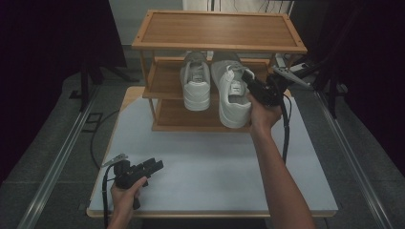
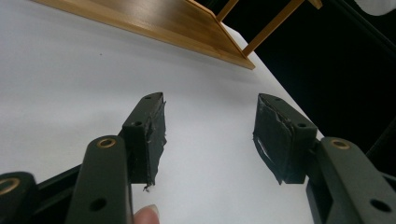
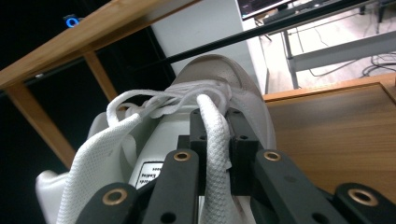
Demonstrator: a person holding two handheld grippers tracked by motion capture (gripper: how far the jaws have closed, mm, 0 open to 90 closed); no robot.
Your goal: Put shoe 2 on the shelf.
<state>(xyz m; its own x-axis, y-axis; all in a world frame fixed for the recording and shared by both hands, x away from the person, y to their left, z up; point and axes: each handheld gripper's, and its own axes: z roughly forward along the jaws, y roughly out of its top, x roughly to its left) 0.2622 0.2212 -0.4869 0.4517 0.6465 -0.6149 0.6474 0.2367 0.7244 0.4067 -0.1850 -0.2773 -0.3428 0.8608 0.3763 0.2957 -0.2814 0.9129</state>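
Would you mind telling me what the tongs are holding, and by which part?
The right tongs pinch the white shoe by its collar edge. The left tongs stand open, holding nothing.

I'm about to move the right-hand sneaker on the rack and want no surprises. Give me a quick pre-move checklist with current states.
1. Right gripper shut on the right sneaker, pinching its collar edge: ok.
2. Sneaker fully seated on the middle shelf: not ok, its heel overhangs the front edge.
3. Gap to the left sneaker: ok, they stand apart.
4. Top shelf clearance above the sneaker's toe: cannot tell.
5. Left gripper open, holding nothing, over the white tabletop: ok.
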